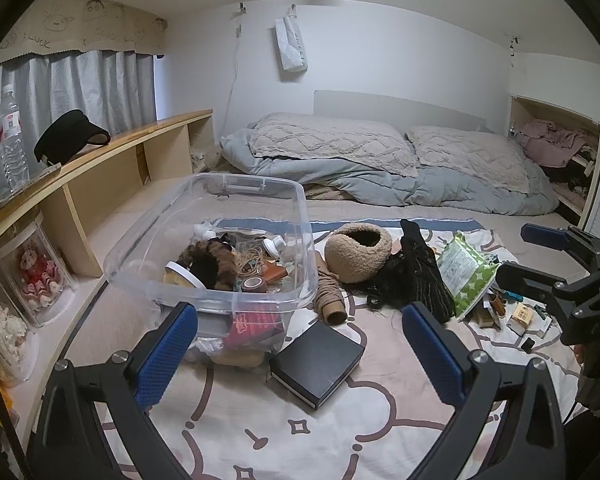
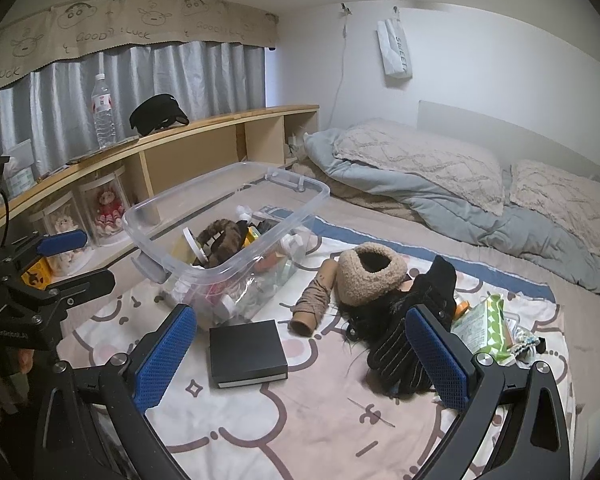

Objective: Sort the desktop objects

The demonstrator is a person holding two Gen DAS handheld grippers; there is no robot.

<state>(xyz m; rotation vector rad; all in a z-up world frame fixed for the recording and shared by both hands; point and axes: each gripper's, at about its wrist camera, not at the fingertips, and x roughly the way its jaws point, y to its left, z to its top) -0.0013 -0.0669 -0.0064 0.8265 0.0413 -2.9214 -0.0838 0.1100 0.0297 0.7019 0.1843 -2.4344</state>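
A clear plastic bin (image 1: 300,216) (image 2: 300,216) holding several small items stands on the patterned sheet. In front of it lies a black box (image 1: 320,360) (image 2: 246,350). Beside it lie a twine spool (image 1: 329,294) (image 2: 314,300), a beige fuzzy hat (image 1: 358,252) (image 2: 370,276), a black glove (image 1: 424,276) (image 2: 400,344) and a green wipes pack (image 1: 466,276) (image 2: 480,328). My left gripper (image 1: 300,356) is open and empty, just above the black box. My right gripper (image 2: 300,356) is open and empty, above the sheet between the box and the glove; it also shows in the left wrist view (image 1: 532,256).
A wooden shelf (image 1: 100,148) (image 2: 220,124) runs along the left with a water bottle (image 2: 103,110), a black visor (image 2: 158,114) and doll cases (image 1: 36,272). Pillows and a blue duvet (image 1: 380,176) lie at the back. Small boxes (image 1: 520,316) lie at the right.
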